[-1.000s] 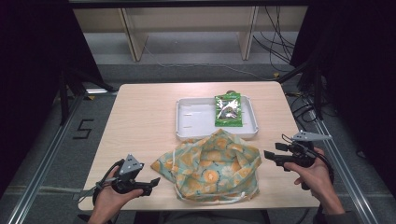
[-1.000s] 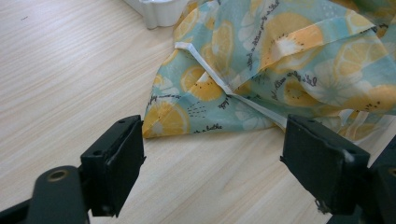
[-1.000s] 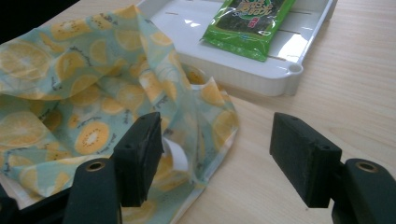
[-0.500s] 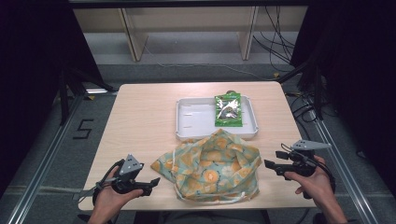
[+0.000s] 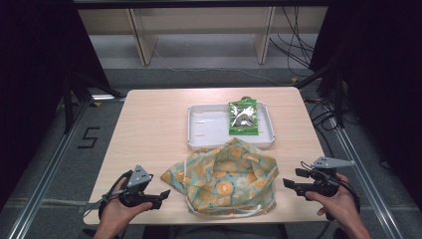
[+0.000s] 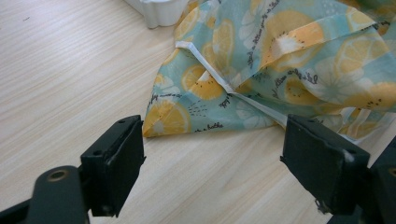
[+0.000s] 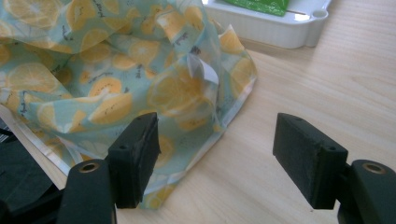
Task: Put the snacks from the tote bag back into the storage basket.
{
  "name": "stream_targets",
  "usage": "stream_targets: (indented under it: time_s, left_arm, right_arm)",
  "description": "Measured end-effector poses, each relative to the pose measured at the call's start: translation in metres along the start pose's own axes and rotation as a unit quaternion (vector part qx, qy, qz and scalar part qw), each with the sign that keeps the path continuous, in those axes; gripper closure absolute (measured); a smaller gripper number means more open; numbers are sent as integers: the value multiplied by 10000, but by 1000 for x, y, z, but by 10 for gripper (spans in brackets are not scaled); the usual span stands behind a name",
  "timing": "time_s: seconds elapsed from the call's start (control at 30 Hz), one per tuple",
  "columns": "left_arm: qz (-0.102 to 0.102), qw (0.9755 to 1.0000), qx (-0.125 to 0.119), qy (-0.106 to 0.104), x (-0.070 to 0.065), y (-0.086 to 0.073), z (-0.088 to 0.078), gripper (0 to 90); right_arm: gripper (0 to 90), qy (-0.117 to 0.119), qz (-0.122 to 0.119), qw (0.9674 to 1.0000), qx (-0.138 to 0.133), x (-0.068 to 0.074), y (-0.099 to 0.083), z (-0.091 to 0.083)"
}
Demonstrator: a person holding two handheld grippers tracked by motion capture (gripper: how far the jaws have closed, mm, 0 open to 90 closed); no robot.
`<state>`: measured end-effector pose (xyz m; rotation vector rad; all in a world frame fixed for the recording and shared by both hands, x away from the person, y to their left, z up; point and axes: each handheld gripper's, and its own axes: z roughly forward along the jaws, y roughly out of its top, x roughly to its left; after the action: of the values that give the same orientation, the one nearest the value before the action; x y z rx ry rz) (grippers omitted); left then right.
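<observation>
White tray [image 5: 199, 130], green packet [image 5: 243, 117], table [image 5: 149, 124]

thin printed cloth bag [image 5: 226, 179], matt wood-grain table [image 5: 154, 124], smooth white plastic tray [image 5: 209, 132], glossy green packet [image 5: 243, 117].

your left hand [image 5: 115, 213] comes in from the bottom edge at the near left, wrapped around the left gripper [image 5: 160, 195], which lies low and roughly level with its jaws pointing toward the middle, standing wide apart with nothing between the pads [image 6: 114, 161]. your right hand [image 5: 338, 201] enters at the near right and grips the right gripper [image 5: 293, 178] from below, its grey three-cornered plate on top and its jaws aimed inward to face the other hand. those jaws have just been opening a little further and stand wide, pads [image 7: 135, 156] bare and pressing on nothing.
</observation>
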<state>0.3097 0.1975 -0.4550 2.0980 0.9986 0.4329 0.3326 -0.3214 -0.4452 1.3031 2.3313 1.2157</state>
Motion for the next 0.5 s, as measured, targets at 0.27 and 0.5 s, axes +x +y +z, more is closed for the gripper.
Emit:
stream_targets:
  time_s: [0.27,0.5]
  left_arm:
    - [53,10000,-2,5,0,0,0,203]
    - [53,10000,-8,16,1,0,0,203]
  right_arm:
    - [326,21,52,10000,81,5,-8,0]
    - [322,-57,-144,9998,117,4,-10,-1]
